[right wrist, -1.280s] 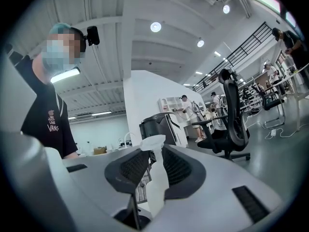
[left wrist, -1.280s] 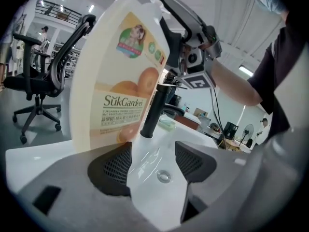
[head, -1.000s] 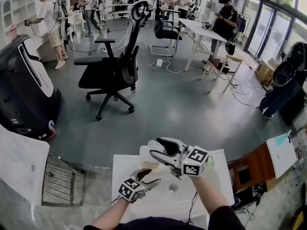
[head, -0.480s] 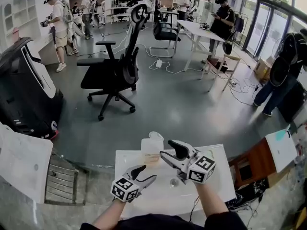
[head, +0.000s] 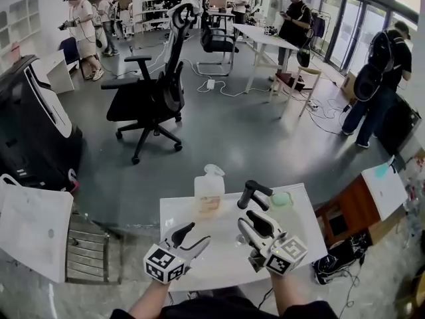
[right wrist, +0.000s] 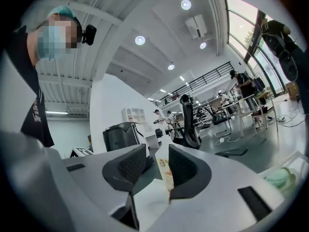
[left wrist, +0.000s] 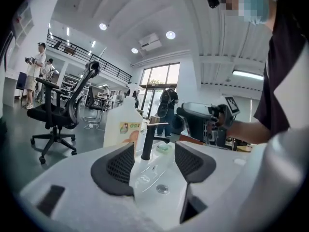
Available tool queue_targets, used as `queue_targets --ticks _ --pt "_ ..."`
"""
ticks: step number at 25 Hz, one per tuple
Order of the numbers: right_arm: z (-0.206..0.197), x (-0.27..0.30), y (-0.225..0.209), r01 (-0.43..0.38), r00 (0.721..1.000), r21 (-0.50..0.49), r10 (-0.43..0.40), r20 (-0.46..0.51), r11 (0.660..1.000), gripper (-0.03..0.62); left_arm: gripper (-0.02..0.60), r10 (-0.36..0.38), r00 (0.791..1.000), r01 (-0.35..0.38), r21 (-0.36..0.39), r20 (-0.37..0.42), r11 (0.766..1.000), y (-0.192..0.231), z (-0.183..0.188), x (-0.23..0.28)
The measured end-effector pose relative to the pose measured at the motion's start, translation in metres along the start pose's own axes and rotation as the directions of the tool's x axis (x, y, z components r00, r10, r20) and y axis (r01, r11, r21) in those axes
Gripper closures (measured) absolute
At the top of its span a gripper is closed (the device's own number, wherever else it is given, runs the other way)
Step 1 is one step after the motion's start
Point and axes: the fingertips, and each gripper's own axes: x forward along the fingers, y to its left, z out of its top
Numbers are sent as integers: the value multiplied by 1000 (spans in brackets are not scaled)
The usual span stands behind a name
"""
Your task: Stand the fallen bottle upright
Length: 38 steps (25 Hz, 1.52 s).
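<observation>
I'm looking across a big open workshop floor, with a black office chair (head: 149, 102) well behind the work area and people standing far off. Directly below me is the white washbasin top (head: 302, 221), where all the work sits.

The bottle (head: 209, 193) stands upright at the far edge of the basin top, left of the black faucet (head: 252, 193), with its cap up and its label facing me. I judge the job done. The bottle rests on its own base and nothing touches it, so it needs no support.

Both tools hang over the near part of the basin, apart from the bottle, which I read as a stand-off so as not to knock it. My left gripper (left wrist: 154, 161) is spread wide with nothing between its pads. Through that gap I see only the faucet and the bottle beyond it. My right gripper (right wrist: 157, 166) is drawing its jaws in at this moment. The bottle's label shows in the gap, but it sits well beyond the pads, which press on nothing, so this is an empty closing and not a grasp.

A small green item (head: 281, 200) lies right of the faucet. I cannot tell what it is.
</observation>
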Motion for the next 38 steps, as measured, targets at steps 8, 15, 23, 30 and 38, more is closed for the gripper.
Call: queue_targets --ticks 8,15,23,30,38 --pt "-17 -27 23 78 997 -1 -78 3 997 582 440 48 998 -49 29 38 998 -12 -2 -47" --pt "-27 -42 35 38 999 38 -37 -21 999 589 543 138 989 -142 69 59 987 -27 7 -76" --pt "-42 -78 30 -39 993 45 44 -107 998 591 551 219 974 -224 88 64 971 -72 9 -75" --pt "-45 -115 21 -87 987 46 92 -128 995 591 554 305 951 -309 85 58 947 -114 -1 -75" --pt "-47 -149 25 -145 979 58 152 -138 988 591 554 374 926 -377 74 58 923 -158 -11 -76"
